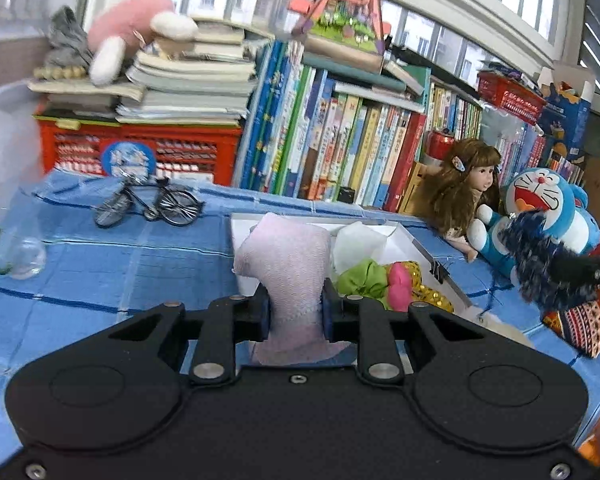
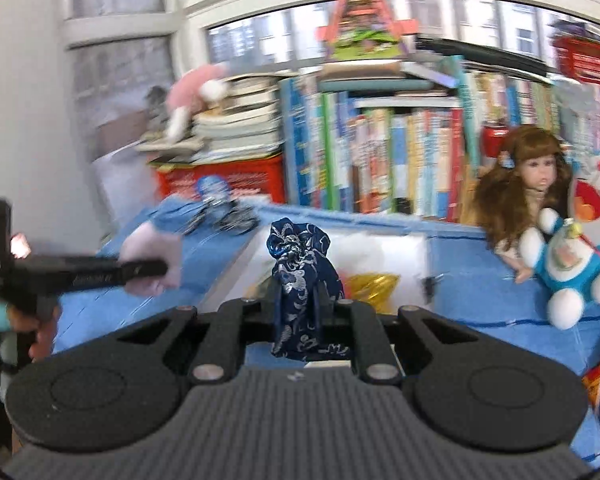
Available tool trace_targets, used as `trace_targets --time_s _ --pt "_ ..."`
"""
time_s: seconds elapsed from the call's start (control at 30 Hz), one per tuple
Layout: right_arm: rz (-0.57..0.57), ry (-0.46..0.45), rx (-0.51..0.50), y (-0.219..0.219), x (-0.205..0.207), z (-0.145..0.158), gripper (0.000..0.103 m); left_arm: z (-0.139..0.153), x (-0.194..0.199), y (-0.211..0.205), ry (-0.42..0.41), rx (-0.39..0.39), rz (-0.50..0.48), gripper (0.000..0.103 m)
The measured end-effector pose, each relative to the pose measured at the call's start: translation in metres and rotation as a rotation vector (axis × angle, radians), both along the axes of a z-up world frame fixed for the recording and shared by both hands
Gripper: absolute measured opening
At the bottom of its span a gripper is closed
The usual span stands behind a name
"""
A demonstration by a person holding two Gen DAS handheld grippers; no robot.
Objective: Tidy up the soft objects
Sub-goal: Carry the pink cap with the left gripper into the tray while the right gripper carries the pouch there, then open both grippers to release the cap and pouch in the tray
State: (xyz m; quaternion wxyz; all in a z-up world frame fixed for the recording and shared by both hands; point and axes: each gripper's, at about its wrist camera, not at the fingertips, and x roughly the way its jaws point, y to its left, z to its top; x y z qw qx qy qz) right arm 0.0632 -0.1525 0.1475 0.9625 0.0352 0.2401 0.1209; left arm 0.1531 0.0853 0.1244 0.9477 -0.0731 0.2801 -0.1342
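Note:
My left gripper (image 1: 295, 305) is shut on a pale pink cloth pouch (image 1: 286, 258), held above the near edge of a white box (image 1: 440, 272) on the blue cloth. The box holds a white cloth (image 1: 356, 246), a green pouch (image 1: 360, 278), a pink piece (image 1: 399, 285) and a gold sequin piece (image 1: 428, 292). My right gripper (image 2: 305, 300) is shut on a dark blue patterned pouch (image 2: 302, 264), held in the air over the white box (image 2: 380, 248). This pouch also shows in the left wrist view (image 1: 540, 256), to the right of the box.
A model bicycle (image 1: 148, 202) and a glass jar (image 1: 18, 254) lie on the blue cloth at left. A long-haired doll (image 1: 464, 196), a Doraemon plush (image 1: 540, 216) and a patterned pouch (image 1: 584, 324) sit at right. Books (image 1: 340, 144) and a red crate (image 1: 140, 148) line the back.

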Motion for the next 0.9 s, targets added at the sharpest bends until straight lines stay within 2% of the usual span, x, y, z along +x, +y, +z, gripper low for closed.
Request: trace_targets --time_s 0.23,0.43,0.57,0.8,0.9 --pt "-0.112 0.047 -0.002 -0.020 0.058 0.005 0.018 -0.008 0.070 -0.018 0.078 0.010 -0.025 0.022" --pt "-0.158 0.149 0.029 -0.035 0.117 -0.014 0.018 -0.033 0.126 -0.029 0.197 0.016 -0.039 0.022" --pt "-0.179 0.251 0.082 -0.045 0.149 -0.038 0.018 -0.053 0.141 -0.032 0.250 0.032 -0.038 0.023" --pt "-0.188 0.384 0.195 -0.062 0.172 -0.081 0.018 -0.071 0.153 -0.032 0.291 0.036 -0.050 0.023" --pt "-0.210 0.412 0.190 -0.063 0.180 -0.094 0.018 -0.074 0.155 -0.033 0.299 0.038 -0.049 0.024"
